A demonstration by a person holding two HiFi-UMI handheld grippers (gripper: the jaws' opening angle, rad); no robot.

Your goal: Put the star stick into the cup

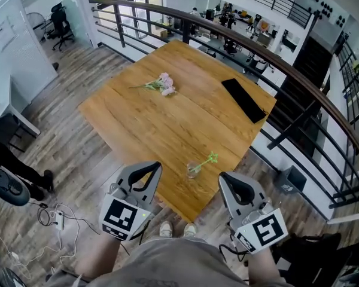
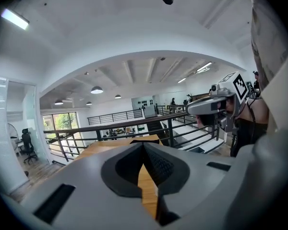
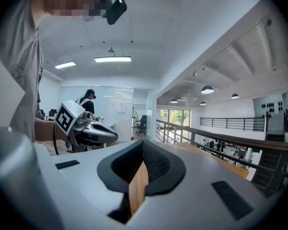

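Left gripper (image 2: pixel 144 146): my jaws are closed, tips meeting, nothing between them. Only a thin wedge of wood shows through the gap lower down. Right gripper (image 3: pixel 143 145): same, pads brought together at the tips and empty, again just a sliver of wood behind.

In the head view both grippers sit at the near edge of the table (image 1: pixel 137 130), left one at the near left, right one at the near right, each tilted up and away from me. Neither touches anything on the table.

The cup (image 1: pixel 193 170) is a small clear glass standing upright on the table close to its near edge, between my two grippers and a bit farther than them. The star stick (image 1: pixel 207 160) is green. Its lower end is in the cup and it leans out to the far right, with the star end above the rim. I can't tell how deep it sits, too small.

Pink flowers (image 1: pixel 163 84) lie on the far left part of the table, well apart from the cup. A flat black slab (image 1: pixel 244 100) lies on the far right part, near that edge; can't tell what it is.

A dark railing (image 1: pixel 275 58) runs along the far and right sides beyond the table. My white shoes (image 1: pixel 166 228) show on the wood floor just under the near edge. A person's dark legs (image 1: pixel 15 163) are at the left edge of the head view, well away from the table.
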